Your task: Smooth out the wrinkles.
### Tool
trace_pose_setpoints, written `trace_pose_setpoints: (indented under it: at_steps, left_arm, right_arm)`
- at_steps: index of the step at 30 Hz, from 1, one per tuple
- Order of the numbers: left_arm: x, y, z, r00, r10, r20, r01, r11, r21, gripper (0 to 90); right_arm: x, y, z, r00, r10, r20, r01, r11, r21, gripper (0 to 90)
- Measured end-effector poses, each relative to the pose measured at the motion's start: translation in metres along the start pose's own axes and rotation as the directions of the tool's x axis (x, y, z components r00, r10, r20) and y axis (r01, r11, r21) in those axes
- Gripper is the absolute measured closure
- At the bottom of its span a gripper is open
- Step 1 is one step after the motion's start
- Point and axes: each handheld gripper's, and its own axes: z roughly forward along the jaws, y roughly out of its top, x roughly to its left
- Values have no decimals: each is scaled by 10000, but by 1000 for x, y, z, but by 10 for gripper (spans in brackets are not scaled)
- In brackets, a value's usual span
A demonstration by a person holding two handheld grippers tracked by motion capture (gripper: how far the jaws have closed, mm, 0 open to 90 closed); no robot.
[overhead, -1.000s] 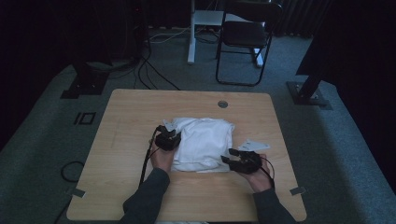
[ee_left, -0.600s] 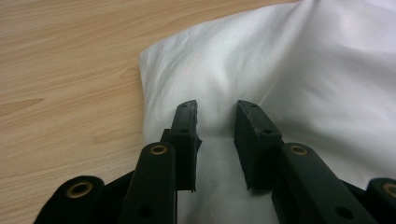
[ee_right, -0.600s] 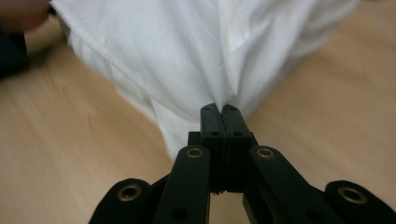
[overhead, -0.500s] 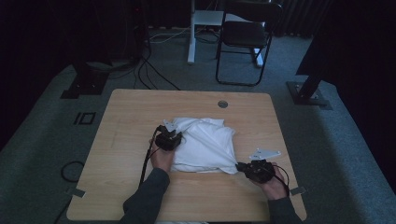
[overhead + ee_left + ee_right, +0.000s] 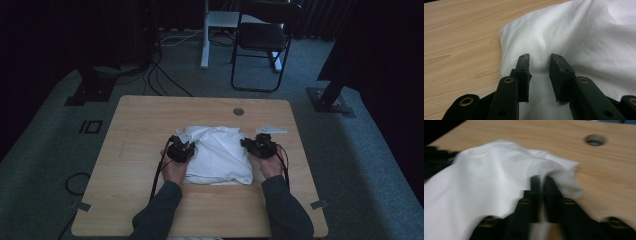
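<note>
The crumpled white cotton cloth [image 5: 217,155] lies bunched mid-table, a bit toward the person's side, w/ a gripper at each flank. The left gripper [image 5: 184,144] sits over the cloth's left edge; in the left gripper view its jaws stand part-open w/ a fold of fabric [image 5: 584,40] humped between them. The pads look to bear on that fold lightly, prob. to pin that side while the other is worked, but I can't tell for sure that they pinch it. The right gripper [image 5: 248,143] is at the cloth's right edge; its jaws have just been closing & in the right gripper view they're nearly together w/ a thin corner of cloth [image 5: 564,176] caught between them. That view is smeared by motion. Judging by the two grips on opposite sides, the aim is to lift or spread the cloth for folding.

The surface is a pale wood-grain rectangular table [image 5: 140,125] w/ a round cable hole [image 5: 238,111] near its far edge. Beyond it: dim room, grey carpet, a black folding chair [image 5: 265,42], loose black cables on the floor [image 5: 160,80]
</note>
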Motion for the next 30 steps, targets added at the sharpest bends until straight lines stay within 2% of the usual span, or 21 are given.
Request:
trace_pose_setpoints:
  at_steps: [1, 3, 5, 7, 8, 10, 12, 14, 15, 17, 20, 21, 22, 23, 24, 25, 26, 27, 28, 29, 30]
  left_arm:
    - [0, 0, 0, 10000, 0, 0, 0, 10000, 0, 700]
    - [-2, 0, 0, 9999, 158, -69, -158, 9999, -20, 702]
    - [-5, 0, 1, 9996, 255, 93, -254, 9996, -73, 704]
    - [-9, 1, 1, 9996, 282, 43, -282, 9996, -57, 704]
    - [-10, 1, 1, 9995, 315, -61, -315, 9995, -42, 704]
    - [-6, 1, 0, 9997, 68, 255, -66, 9999, -107, 700]
    - [2, 3, -6, 9981, -370, 495, 379, 9991, -175, 645]
    - [4, 5, -11, 9968, -563, 568, 578, 9980, -249, 608]
    - [5, 7, -21, 9939, -727, 831, 766, 9961, -445, 605]
    - [1, 8, -33, 9928, -546, 1068, 624, 9955, -715, 597]
    - [-3, 8, -43, 9913, -405, 1256, 528, 9939, -965, 585]
    - [-6, 7, -49, 9889, -402, 1430, 570, 9916, -1157, 585]
    - [-11, 5, -55, 9831, -395, 1787, 633, 9896, -1295, 584]
    - [-11, 5, -55, 9831, -395, 1787, 633, 9896, -1295, 583]
    - [-19, 2, -57, 9743, -241, 2238, 514, 9918, -1173, 579]
    - [-19, 2, -57, 9743, -241, 2238, 514, 9918, -1173, 579]
    - [-27, -4, -56, 9644, -127, 2642, 400, 9944, -980, 577]
    - [-27, -4, -56, 9644, -127, 2642, 400, 9944, -980, 573]
    - [-33, -10, -56, 9608, 58, 2772, 193, 9960, -876, 566]
    - [-33, -10, -56, 9608, 58, 2772, 193, 9960, -876, 563]
    - [-36, -15, -56, 9573, 0, 2891, 258, 9960, -857, 563]
  right_arm:
    - [0, 0, 0, 10000, 0, 0, 0, 10000, 0, 887]
    - [-23, 3, -18, 9929, 765, 912, -729, 9965, -419, 894]
    - [-38, 0, -26, 9867, 1432, 768, -1392, 9888, -546, 896]
    - [-42, -6, -24, 9852, 1330, 1077, -1315, 9911, -211, 887]
    - [-40, -10, -22, 9849, 1167, 1278, -1174, 9931, -18, 843]
    - [-35, -16, -20, 9795, 916, 1796, -968, 9951, 204, 666]
    - [-29, -20, -28, 9858, 851, 1448, -860, 9963, 0, 558]
    - [-25, -20, -32, 9873, 692, 1429, -682, 9976, -117, 539]
    - [-10, -22, -40, 9948, 20, 1019, -2, 9999, -170, 504]
    - [0, -23, -41, 9935, -482, 1035, 484, 9988, 3, 487]
    - [9, -24, -41, 9955, -690, 653, 700, 9975, -136, 480]
    - [13, -25, -39, 9963, -784, 346, 791, 9967, -180, 476]
    - [22, -28, -30, 9932, -1154, 133, 1153, 9933, 70, 466]
    - [22, -28, -30, 9932, -1154, 133, 1153, 9933, 70, 466]
    - [27, -32, -21, 9908, -1337, -197, 1345, 9900, 427, 453]
    - [27, -32, -21, 9908, -1337, -197, 1345, 9900, 427, 453]
    - [33, -38, -12, 9888, -1409, -499, 1447, 9858, 852, 447]
    - [33, -38, -12, 9888, -1409, -499, 1447, 9858, 852, 447]
    - [39, -44, -6, 9851, -1572, -694, 1646, 9790, 1201, 443]
    - [39, -44, -6, 9851, -1572, -694, 1646, 9790, 1201, 443]
    - [41, -48, -4, 9824, -1704, -760, 1798, 9735, 1415, 443]
